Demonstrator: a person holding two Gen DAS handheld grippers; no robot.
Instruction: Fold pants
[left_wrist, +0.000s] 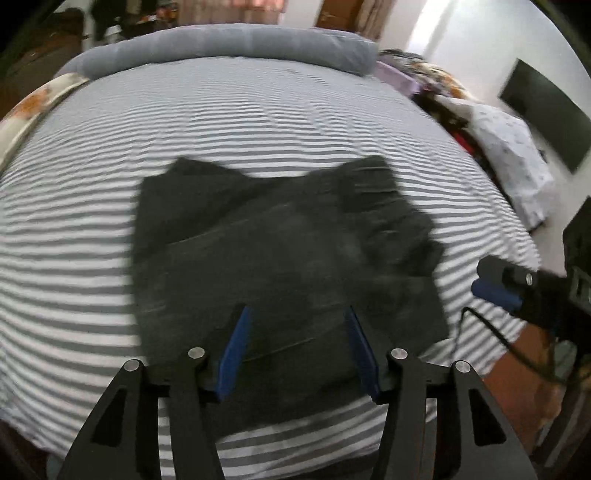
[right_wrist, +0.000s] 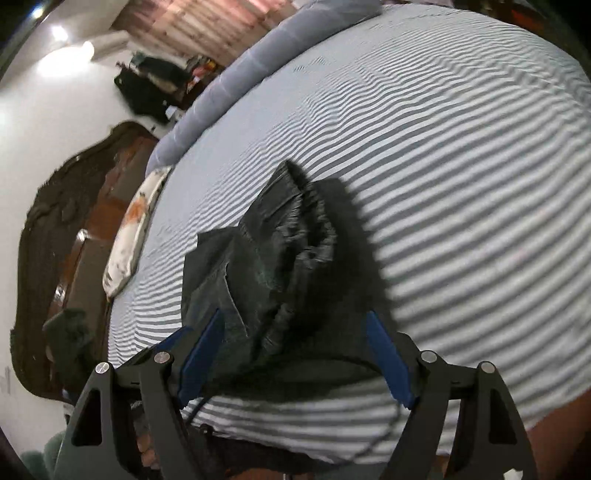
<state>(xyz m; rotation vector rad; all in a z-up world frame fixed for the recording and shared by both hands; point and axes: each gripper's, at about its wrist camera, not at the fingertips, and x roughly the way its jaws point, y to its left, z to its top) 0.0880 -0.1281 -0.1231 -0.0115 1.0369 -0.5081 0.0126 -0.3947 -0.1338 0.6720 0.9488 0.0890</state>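
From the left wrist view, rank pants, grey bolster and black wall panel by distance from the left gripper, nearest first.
From the left gripper:
1. Pants, directly ahead on the striped bed, under the open jaws.
2. Black wall panel, far right.
3. Grey bolster, far edge of the bed.
The last two are close to call.

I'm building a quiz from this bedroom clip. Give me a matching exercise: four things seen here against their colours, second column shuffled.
Things:
1. pants
2. bedsheet
3. bolster
4. pads on the left gripper fingers

Colours:
A. plain grey-blue
B. bright blue
C. black
D. grey and white stripes

Pairs: 1-C, 2-D, 3-A, 4-B
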